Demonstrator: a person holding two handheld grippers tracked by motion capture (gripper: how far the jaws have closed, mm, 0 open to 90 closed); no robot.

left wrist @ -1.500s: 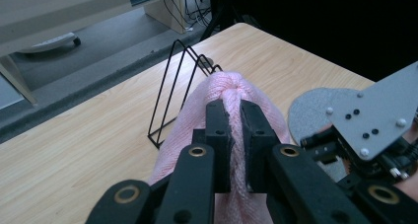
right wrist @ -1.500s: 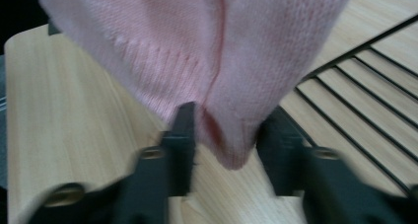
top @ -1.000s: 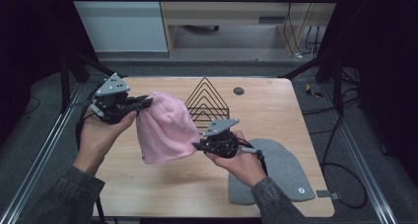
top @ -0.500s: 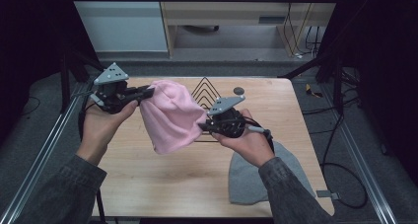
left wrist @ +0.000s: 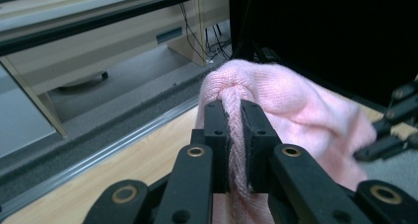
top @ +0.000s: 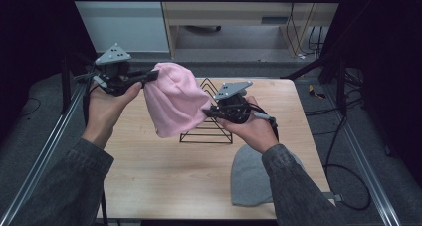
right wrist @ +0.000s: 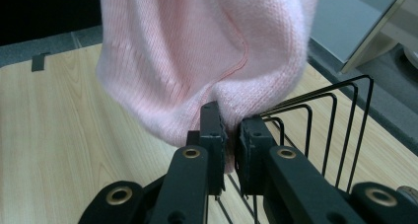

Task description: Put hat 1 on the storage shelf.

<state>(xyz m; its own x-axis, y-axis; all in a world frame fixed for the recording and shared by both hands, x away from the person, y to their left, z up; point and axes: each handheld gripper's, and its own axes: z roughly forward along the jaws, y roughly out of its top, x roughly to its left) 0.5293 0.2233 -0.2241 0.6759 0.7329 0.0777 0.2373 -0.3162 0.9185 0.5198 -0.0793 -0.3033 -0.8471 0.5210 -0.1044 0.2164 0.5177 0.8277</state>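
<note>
A pink knitted beanie (top: 174, 104) hangs in the air above the table, stretched between both grippers. My left gripper (top: 155, 75) is shut on its upper left edge; the left gripper view has the pink knit (left wrist: 291, 110) pinched between the two black jaws. My right gripper (top: 208, 111) is shut on the beanie's right edge, and the right gripper view shows the fabric (right wrist: 197, 61) rising from the clamped jaws. A black wire rack (top: 209, 131) of triangular frames stands on the table just under and behind the beanie. A grey beanie (top: 251, 173) lies flat at the front right.
The wooden table (top: 164, 171) has metal rails along both sides. A small dark round object (top: 238, 85) lies near the far edge. Cables (top: 348, 186) run over the floor at the right. A desk and cabinets stand beyond the table.
Both hands have risen and moved toward the far side, carrying the pink beanie off the table and over the wire rack. The grey beanie has stayed in place.
</note>
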